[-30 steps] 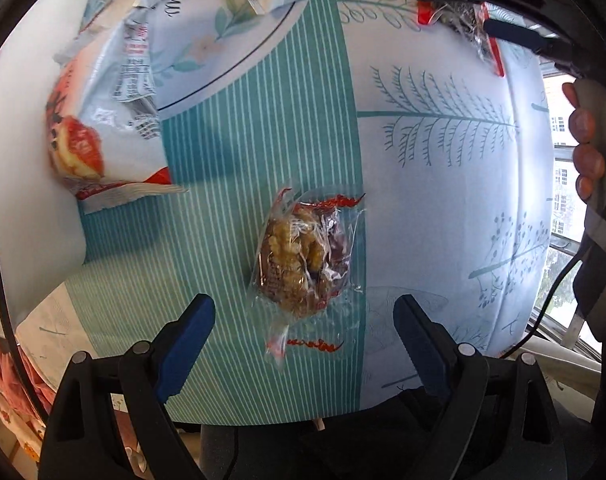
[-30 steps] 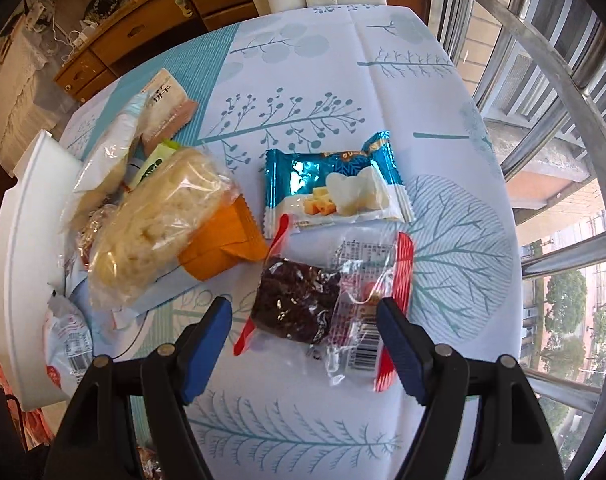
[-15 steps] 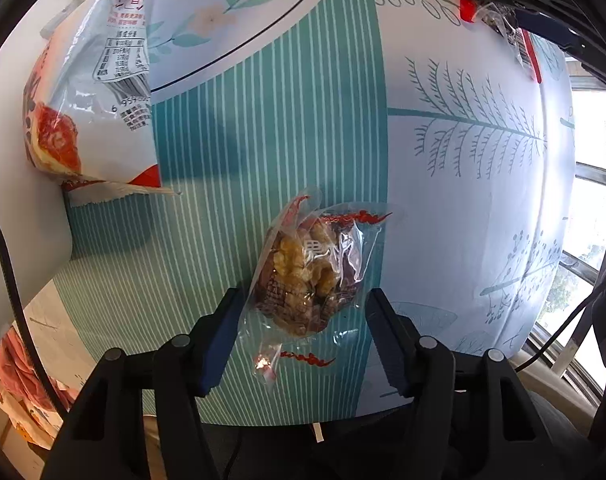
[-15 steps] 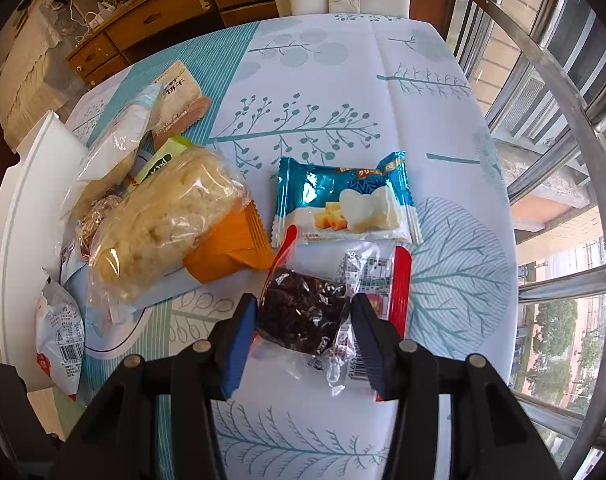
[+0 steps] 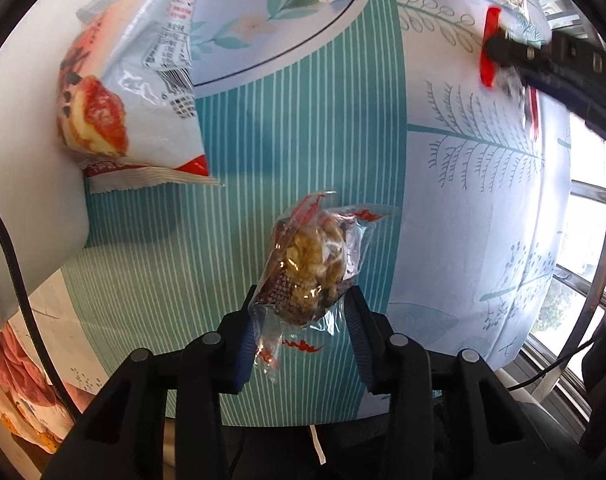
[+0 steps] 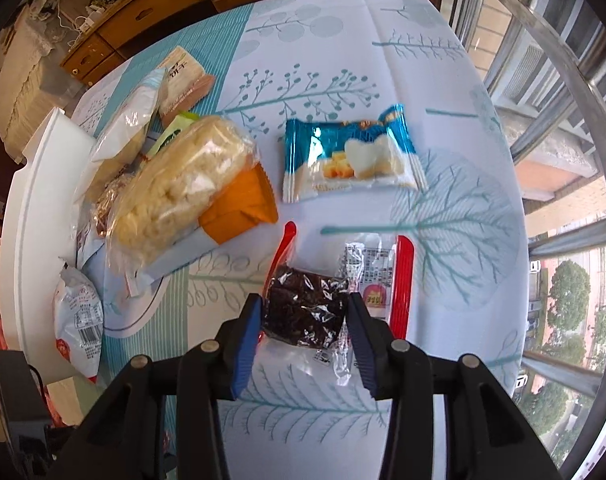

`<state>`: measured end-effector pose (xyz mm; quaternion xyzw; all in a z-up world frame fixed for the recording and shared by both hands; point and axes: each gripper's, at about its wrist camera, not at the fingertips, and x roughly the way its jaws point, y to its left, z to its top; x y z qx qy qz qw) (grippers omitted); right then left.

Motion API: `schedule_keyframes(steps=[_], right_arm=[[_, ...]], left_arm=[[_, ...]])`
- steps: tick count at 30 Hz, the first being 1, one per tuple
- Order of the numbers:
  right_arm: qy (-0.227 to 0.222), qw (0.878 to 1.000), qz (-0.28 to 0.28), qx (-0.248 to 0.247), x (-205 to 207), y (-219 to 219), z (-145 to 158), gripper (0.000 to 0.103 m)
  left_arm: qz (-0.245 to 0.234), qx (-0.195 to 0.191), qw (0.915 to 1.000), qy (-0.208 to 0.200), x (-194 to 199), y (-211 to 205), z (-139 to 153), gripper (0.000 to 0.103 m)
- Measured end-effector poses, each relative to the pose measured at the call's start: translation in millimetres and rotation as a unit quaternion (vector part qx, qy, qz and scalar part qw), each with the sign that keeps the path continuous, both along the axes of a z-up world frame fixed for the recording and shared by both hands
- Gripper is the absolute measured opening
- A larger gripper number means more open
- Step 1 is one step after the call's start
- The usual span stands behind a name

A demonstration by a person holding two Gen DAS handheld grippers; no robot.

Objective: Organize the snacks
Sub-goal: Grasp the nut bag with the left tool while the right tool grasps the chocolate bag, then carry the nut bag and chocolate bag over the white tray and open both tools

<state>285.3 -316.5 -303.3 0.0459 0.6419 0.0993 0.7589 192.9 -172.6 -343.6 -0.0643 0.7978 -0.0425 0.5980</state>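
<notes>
Fingers of the left gripper (image 5: 301,312) are closing on a clear walnut snack packet (image 5: 311,268); the right gripper (image 6: 305,312) is clenching a dark snack packet (image 6: 307,308). Printing is too blurred to read. Beyond, a blue cheese-cake wrapper (image 6: 349,160) is lying on open table (image 6: 383,60) near the window-side edge.

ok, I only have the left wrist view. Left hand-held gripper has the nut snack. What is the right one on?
Observer: The right hand-held gripper is pinching a dark brownie packet; its jaws have just been closing.
Operator: Anything close to it?
Observer: A blue cake packet lies just beyond it on the tablecloth, apart from it.
Operator: And the pile?
Observer: A clear bag of pale puffed rice cake lies over an orange wrapper, beside a white tray.
</notes>
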Motion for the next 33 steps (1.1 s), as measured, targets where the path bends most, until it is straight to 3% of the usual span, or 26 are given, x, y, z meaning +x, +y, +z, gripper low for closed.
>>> schedule_keyframes(steps=[4,10,17,26,33], right_arm=[[0.02,1.0,-0.005,0.008,-13.6,-1.7,-1.0,0.043],[0.036,0.999,-0.021,0.029,-32.1,-8.0,2.5,0.043],[0.018,0.998,-0.03,0.048,-56.9,-11.4,27.1,0.043],[-0.009,0.997,-0.044,0.063,-70.4,-18.9,56.7,0.043],[-0.029,0.996,-0.049,0.075,-80.8,-2.7,80.9,0.043]], left_arm=[[0.0,0.011,0.9999,-0.013,2.0,9.1,13.0,0.026],[0.013,0.01,0.9994,-0.029,1.0,19.6,21.5,0.026],[0.053,-0.005,0.9963,-0.068,-5.5,45.5,47.9,0.026],[0.097,-0.069,0.9851,-0.124,-21.0,92.5,86.0,0.026],[0.094,-0.087,0.977,-0.171,-26.3,114.4,134.0,0.026]])
